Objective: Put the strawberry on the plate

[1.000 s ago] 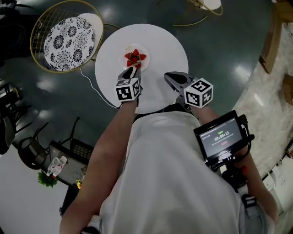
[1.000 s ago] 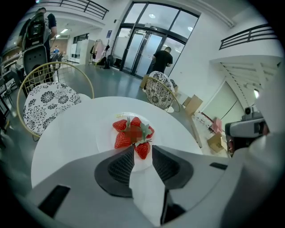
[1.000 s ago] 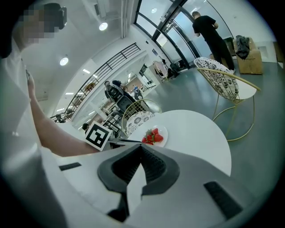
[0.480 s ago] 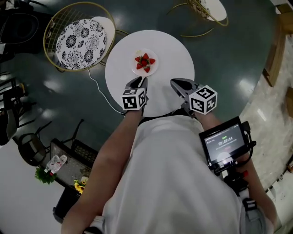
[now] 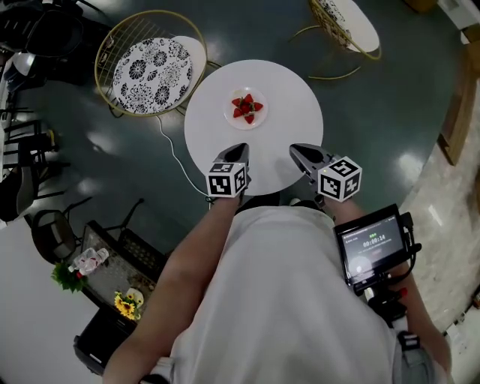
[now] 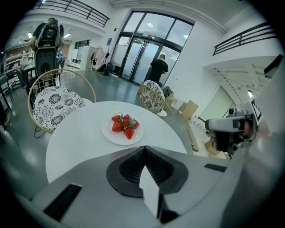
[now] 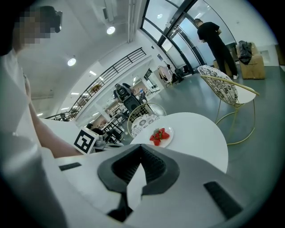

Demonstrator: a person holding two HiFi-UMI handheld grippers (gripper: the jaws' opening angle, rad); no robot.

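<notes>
White table (image 5: 289, 97); strawberries (image 5: 247, 108) on plate (image 5: 227, 112); left gripper (image 5: 240, 149), right gripper (image 5: 297, 151) over near edge, fingers closed, empty.

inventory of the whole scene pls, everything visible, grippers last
table: 1, white, round, centre
plate: 1, white, on the table's far half
strawberries: about five, red, piled on the plate
near chair: 1, gold wire, black-and-white cushion, left of the table
far chair: 1, same style, beyond the table at right
cable: 1, white, floor left of the table
bystander: 1, dark clothes, at the glass doors
screen: 1, black, lit, by the right arm
left gripper: shut, empty, table's near edge
right gripper: shut, empty, table's near edge
</notes>
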